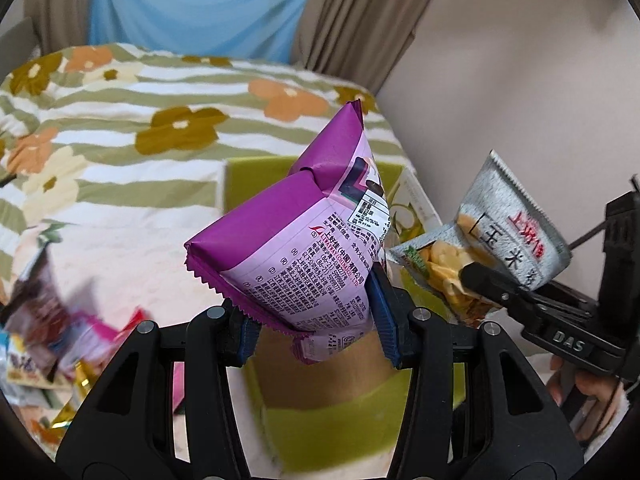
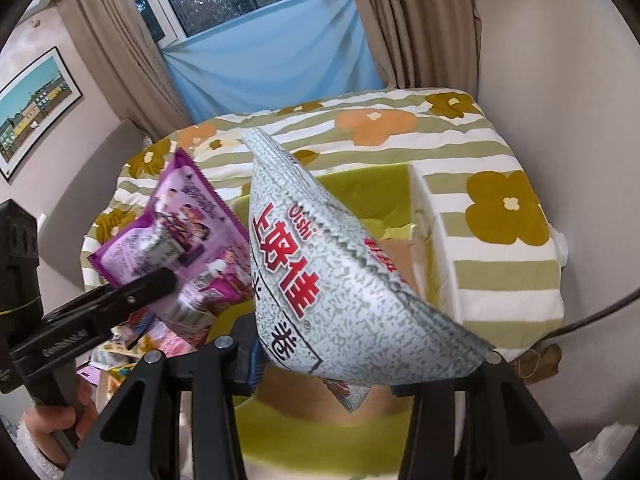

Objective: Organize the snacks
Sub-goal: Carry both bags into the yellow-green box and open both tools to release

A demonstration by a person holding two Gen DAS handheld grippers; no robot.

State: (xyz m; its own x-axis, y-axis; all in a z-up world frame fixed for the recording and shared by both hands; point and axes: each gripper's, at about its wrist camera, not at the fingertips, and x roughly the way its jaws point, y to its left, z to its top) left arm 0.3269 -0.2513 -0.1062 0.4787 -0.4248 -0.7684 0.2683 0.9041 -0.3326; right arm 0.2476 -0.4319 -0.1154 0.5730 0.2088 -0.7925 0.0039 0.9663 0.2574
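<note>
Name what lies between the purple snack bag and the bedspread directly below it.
In the left wrist view, the open green box sits under the purple snack bag, which the left gripper holds above the floral bedspread.

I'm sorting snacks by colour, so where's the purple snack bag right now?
The purple snack bag is clamped in the left gripper, held in the air above the green box, beside the grey Oishi bag held by the right gripper.

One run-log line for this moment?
left gripper: shut on purple snack bag | right gripper: shut on grey snack bag | both over green box
</note>
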